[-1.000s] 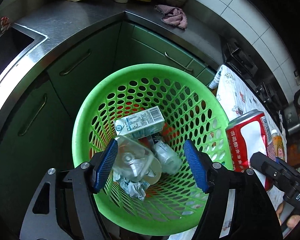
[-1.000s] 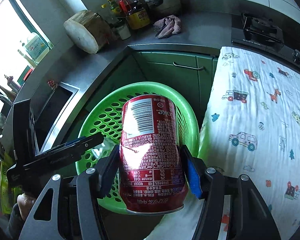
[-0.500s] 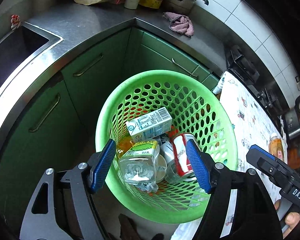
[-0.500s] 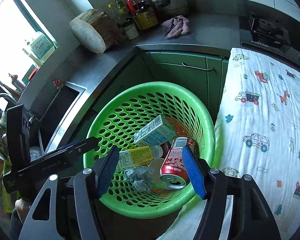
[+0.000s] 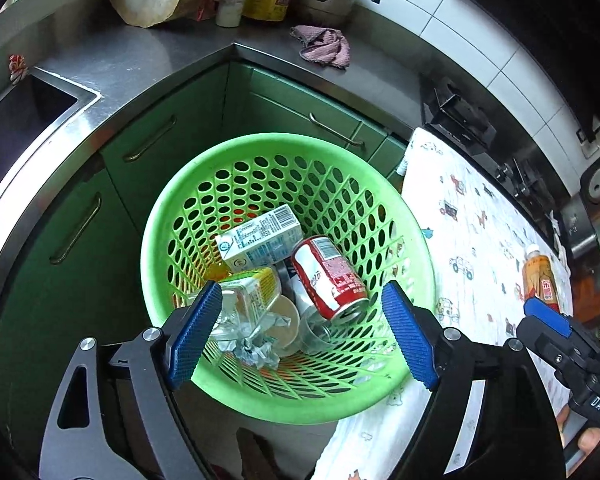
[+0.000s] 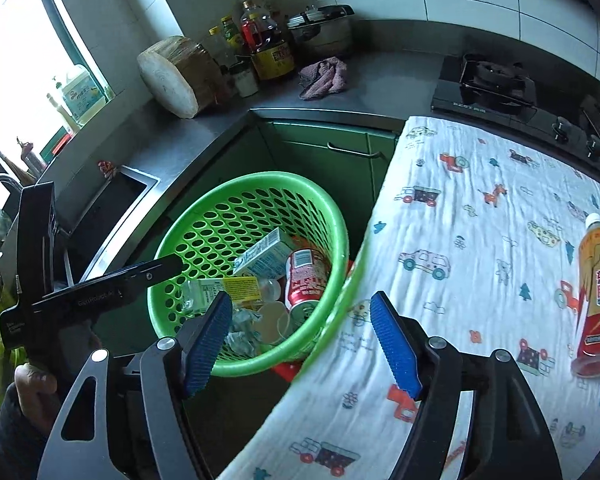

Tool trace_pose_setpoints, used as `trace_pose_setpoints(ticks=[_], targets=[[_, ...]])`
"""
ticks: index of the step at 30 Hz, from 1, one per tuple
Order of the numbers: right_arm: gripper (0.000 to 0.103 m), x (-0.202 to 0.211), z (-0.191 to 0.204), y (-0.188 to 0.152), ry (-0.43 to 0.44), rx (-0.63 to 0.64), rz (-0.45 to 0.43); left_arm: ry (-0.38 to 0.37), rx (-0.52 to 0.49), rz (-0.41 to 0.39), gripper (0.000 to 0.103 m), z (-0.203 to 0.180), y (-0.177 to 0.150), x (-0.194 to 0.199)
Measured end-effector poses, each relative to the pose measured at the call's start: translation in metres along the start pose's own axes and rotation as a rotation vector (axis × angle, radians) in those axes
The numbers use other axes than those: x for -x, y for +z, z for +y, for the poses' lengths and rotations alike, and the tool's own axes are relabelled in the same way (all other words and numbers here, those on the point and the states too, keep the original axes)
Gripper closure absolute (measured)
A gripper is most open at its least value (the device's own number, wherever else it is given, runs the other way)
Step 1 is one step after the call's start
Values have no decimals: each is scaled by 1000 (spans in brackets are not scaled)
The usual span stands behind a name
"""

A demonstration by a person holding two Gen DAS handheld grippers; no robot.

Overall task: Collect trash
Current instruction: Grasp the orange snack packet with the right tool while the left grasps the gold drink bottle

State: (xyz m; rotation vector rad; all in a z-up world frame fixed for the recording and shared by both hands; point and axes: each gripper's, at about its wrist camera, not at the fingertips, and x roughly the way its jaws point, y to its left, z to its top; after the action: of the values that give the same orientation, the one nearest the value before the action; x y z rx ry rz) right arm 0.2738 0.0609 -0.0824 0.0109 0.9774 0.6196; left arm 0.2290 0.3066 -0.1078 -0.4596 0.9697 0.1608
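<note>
Both grippers are hanging wide apart with nothing between the blue pads: the left gripper (image 5: 302, 332) sits at the bottom of its frame right over the green basket (image 5: 172, 208), and the right gripper (image 6: 300, 340) straddles the basket's near rim and the edge of the cartoon-print cloth (image 6: 480, 240) at lower center of its own view. Just past the left pads, the trash is piled in the basket bottom: a red soda can (image 5: 328, 278) lying on its side at center, touching a white milk carton (image 5: 260, 238) above it, with a yellow-labelled clear bottle (image 5: 248, 296) to the left and some crumpled foil (image 5: 256, 344) and a clear cup (image 5: 316, 328) at the near edge. From the right camera, the same can (image 6: 306, 280) and carton (image 6: 264, 258) show in the basket (image 6: 204, 216) at center frame. Farther out, one orange tea bottle (image 6: 596, 292) stands upright on the cloth at the right edge, well apart from the basket. Beyond that, the steel counter (image 5: 148, 64) wraps the upper half, with a pink rag (image 5: 324, 46) at top center and a sink (image 5: 16, 128) at far left.
</note>
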Motion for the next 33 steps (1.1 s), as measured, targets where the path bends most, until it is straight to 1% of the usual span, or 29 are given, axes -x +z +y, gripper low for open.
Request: trace_pose_setpoints(ticks=[5,10,24,30,33], targets=[[32,24,-30,-11,-33,-23,-20,-14,-31,-6,20,-27,-6,3],[28,50,-68,-23,-91,-47,-33,-29,-64,1,18,-58,-13,1],[28,122,-205,-54,-272,-177,-58,-76,-165,39,17,-157,-34,-14],[28,142,-252,-61,-330,-224,-59,-91,-210,57,16,-198,-36,-23],[28,145,-271,-64,-353,-240,-49,-103,-237,64,16,-219,-37,-27]])
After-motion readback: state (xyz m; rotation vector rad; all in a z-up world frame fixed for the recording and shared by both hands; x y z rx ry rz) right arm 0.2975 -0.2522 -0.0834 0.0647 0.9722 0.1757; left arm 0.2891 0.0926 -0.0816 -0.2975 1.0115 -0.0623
